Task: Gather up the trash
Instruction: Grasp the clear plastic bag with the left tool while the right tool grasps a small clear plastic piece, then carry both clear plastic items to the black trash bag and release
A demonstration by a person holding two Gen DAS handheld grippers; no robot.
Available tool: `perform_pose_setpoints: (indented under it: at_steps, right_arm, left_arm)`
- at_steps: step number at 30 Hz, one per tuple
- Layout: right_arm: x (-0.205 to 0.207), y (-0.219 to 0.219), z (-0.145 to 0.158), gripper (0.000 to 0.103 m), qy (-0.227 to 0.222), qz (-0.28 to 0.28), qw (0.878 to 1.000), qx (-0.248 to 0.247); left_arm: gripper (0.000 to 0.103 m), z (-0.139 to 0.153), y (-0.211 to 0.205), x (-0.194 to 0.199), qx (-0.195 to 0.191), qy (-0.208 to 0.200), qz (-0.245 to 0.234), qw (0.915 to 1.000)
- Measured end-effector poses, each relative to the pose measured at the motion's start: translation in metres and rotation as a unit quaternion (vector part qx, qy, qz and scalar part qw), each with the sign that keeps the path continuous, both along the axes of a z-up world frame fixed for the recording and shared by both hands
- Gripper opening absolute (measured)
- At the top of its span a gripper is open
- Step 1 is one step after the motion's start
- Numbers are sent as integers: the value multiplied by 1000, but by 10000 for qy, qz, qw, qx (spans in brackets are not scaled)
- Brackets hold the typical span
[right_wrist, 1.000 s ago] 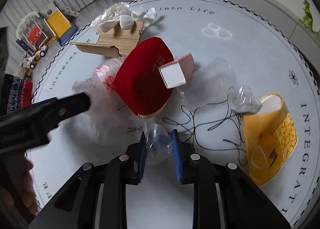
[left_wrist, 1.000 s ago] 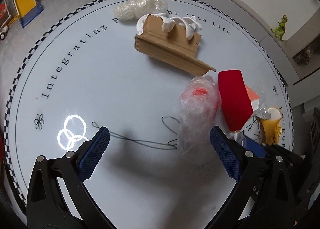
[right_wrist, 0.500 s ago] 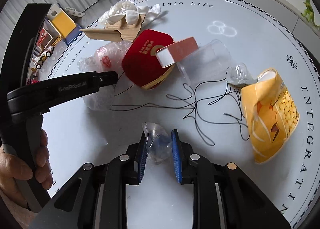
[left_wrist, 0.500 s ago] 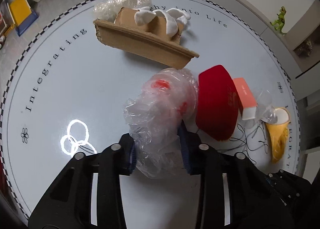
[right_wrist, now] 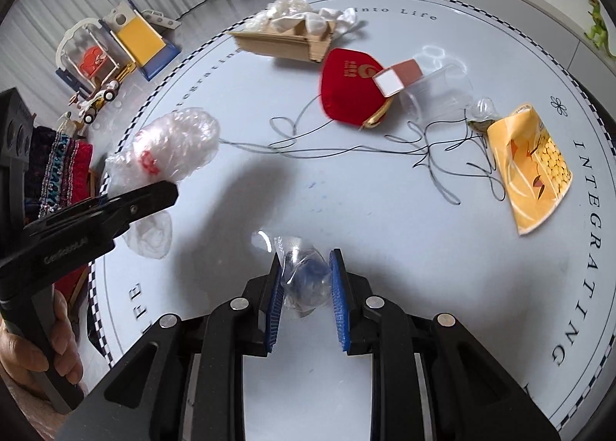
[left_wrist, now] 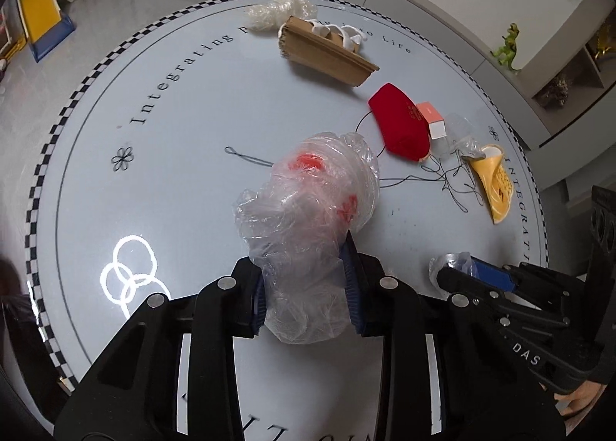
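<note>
My left gripper point(left_wrist: 306, 283) is shut on a crumpled clear plastic bag with red print point(left_wrist: 308, 210) and holds it above the round white table point(left_wrist: 154, 179). The bag also shows at the left of the right wrist view point(right_wrist: 173, 148). My right gripper point(right_wrist: 304, 275) is shut on a small clear plastic wrapper point(right_wrist: 304, 279), lifted off the table; it shows in the left wrist view point(left_wrist: 450, 264) too. Other trash lies beyond: a red pouch point(right_wrist: 350, 83), a small pink-white box point(right_wrist: 396, 77), a yellow paper cup point(right_wrist: 531, 163), tangled black thread point(right_wrist: 385, 144) and a cardboard piece point(right_wrist: 281, 42).
A clear plastic cup point(right_wrist: 439, 90) lies by the box. White tissue and a plastic wad point(left_wrist: 277, 13) sit at the table's far edge. Toys point(right_wrist: 111, 52) stand on the floor to the left. A green dinosaur figure point(left_wrist: 508, 48) stands on a ledge.
My left gripper closed on the plastic bag and lifted it back from the other trash. My right gripper pulled back and up with the wrapper.
</note>
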State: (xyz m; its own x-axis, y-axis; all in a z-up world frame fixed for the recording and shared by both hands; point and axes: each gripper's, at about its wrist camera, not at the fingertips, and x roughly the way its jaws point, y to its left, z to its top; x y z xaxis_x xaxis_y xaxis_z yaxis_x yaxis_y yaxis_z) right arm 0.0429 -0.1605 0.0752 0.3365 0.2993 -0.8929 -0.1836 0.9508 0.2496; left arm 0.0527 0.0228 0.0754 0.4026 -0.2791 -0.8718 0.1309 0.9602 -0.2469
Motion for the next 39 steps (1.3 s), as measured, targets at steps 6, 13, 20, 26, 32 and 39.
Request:
perform_pose_setpoints:
  at_steps: [6, 13, 20, 26, 32, 39]
  right_arm:
    - [-18, 39, 19, 25, -152, 322, 9994, -27]
    - [-53, 114, 31, 25, -250, 958, 9951, -42]
    - [-85, 216, 28, 25, -215, 1854, 9824, 6]
    - [-117, 303, 20, 25, -105, 2623, 9649, -36]
    - [-157, 389, 3, 25, 136, 3367, 9415, 41]
    - [-185, 474, -22, 25, 545, 3871, 9203, 140]
  left_arm:
    - [32, 17, 44, -41, -46, -184, 277, 9994]
    - [32, 36, 113, -106, 61, -596, 636, 9962]
    - [33, 28, 205, -171, 216, -677, 1524, 9858]
    - [33, 14, 280, -223, 210, -609, 2314, 9707]
    - [33, -5, 347, -269, 104, -473, 3184, 9467]
    - [33, -38, 410, -313, 125, -50, 4101, 9119]
